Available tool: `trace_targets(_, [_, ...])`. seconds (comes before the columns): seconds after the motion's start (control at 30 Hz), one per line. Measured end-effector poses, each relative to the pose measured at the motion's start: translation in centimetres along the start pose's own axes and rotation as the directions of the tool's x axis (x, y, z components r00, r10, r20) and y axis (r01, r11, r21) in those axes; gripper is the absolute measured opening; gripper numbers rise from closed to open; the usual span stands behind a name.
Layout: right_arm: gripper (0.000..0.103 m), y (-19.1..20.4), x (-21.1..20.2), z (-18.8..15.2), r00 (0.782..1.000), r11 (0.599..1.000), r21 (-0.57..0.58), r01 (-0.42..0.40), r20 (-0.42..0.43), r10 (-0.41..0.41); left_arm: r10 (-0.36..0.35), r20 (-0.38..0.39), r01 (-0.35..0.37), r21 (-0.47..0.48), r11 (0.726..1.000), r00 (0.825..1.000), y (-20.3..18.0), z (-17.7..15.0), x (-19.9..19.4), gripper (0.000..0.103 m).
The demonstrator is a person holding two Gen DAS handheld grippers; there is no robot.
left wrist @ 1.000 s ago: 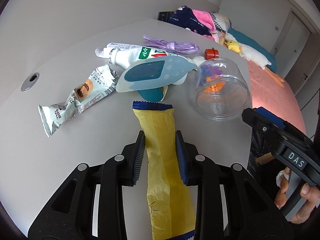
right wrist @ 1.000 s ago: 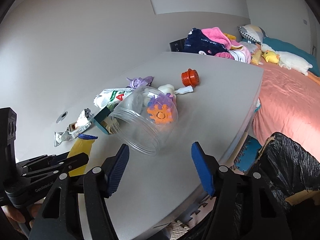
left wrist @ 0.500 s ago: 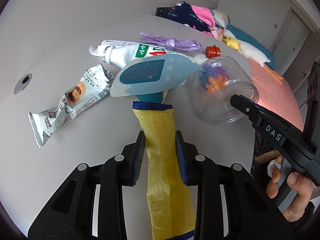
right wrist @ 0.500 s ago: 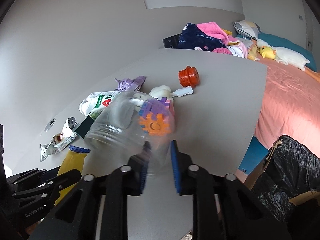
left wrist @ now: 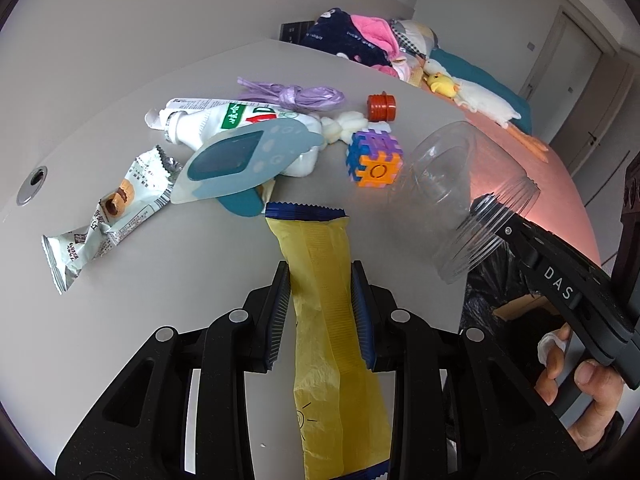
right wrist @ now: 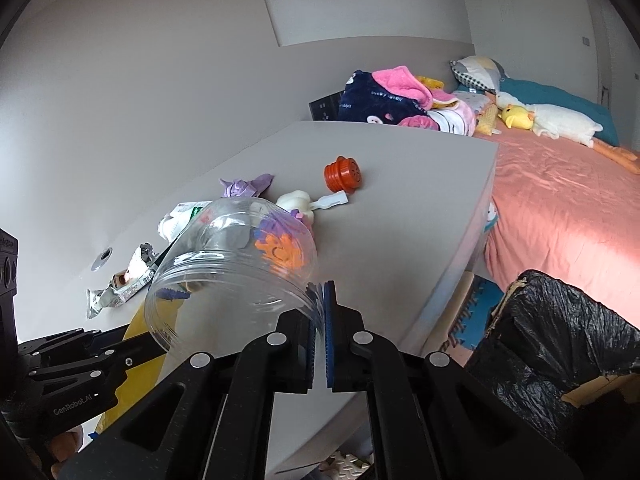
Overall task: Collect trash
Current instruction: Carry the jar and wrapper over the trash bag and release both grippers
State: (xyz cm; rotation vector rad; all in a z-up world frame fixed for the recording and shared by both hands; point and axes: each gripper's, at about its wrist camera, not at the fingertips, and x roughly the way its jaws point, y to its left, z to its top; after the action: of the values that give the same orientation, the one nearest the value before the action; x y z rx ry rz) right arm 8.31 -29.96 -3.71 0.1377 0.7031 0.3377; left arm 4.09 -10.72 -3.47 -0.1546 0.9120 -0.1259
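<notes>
Lying far left on the grey bench (left wrist: 120,340): a silver snack wrapper (left wrist: 112,216), a white tube (left wrist: 224,124), a teal card (left wrist: 240,164). Gripping a yellow wrapper (left wrist: 320,272), left tongs (left wrist: 320,312) clamped on its sides. Sitting mid-bench: a puzzle cube (left wrist: 374,160), an orange cap (right wrist: 343,175). Pinching the rim of a clear jar (right wrist: 236,264), right tongs (right wrist: 319,344) shut, jar tilted off the bench. Standing far right by the bed (right wrist: 560,208): a black-lined bin (right wrist: 560,344).
</notes>
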Motion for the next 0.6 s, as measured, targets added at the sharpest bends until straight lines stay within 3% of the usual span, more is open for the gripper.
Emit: trace_targets(0.6, [0.005, -6.5, -7.1, -2.2, 0.992, 0.99, 0.093, 0.108, 0.051, -0.113, -0.097, 0.012, 0.095, 0.117, 0.989, 0.995, -7.9, -0.3, -1.1, 0.03])
